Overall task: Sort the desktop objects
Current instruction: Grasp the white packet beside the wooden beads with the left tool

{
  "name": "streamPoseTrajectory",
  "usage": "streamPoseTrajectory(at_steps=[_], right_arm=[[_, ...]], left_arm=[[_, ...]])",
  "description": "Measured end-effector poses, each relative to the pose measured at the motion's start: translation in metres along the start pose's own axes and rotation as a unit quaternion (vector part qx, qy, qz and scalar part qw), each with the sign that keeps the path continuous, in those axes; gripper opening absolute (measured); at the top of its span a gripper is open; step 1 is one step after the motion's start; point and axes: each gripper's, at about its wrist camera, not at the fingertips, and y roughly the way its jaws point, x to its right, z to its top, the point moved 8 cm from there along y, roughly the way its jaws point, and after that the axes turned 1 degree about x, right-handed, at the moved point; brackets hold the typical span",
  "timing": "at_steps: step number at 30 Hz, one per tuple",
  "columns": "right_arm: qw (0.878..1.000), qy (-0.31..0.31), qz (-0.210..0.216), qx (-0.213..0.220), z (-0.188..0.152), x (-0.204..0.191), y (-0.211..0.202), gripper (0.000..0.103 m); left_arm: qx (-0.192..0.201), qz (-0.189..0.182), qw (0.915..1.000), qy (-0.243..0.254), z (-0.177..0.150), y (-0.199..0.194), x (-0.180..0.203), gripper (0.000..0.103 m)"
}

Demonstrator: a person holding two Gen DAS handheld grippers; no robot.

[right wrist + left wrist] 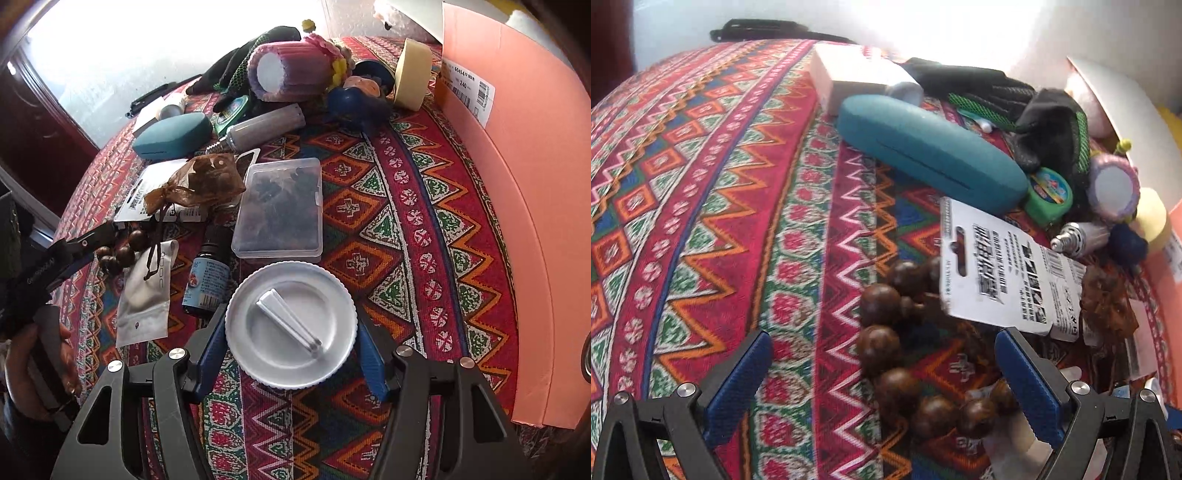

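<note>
Though unseen leftward, tool-gripped white lid [291, 325].

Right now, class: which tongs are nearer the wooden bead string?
Left. The left tongs hang open right over the wooden bead string; the right tongs sit farther off, closed around the white lid.

I see open patterned cloth [424, 206] right of the clear plastic box [280, 210]; left of the box, a bottle [207, 273], pouch [146, 295] and beads [118, 251] crowd my path.
</note>
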Motion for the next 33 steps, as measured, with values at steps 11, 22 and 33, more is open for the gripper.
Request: streamPoseTrajectory(at_steps=[11,22,33], right_arm=[[0.999,0.025,0.029,-0.004,0.005,0.002,0.001,0.066],[0.996,0.051,0.077,-0.013,0.007,0.002,-0.001,0.066],[0.997,0.036,0.053,0.045,0.017,0.009,-0.027,0.065]], left_arm=[[0.02,0.047,0.939,0.34,-0.043,-0.035,0.07,0.09],[0.031,-0.003,0.8501,0.526,-0.103,-0.033,0.138,0.09],[-0.006,-0.084,0.9499,0.301,-0.059,-0.029,0.094,0.017]])
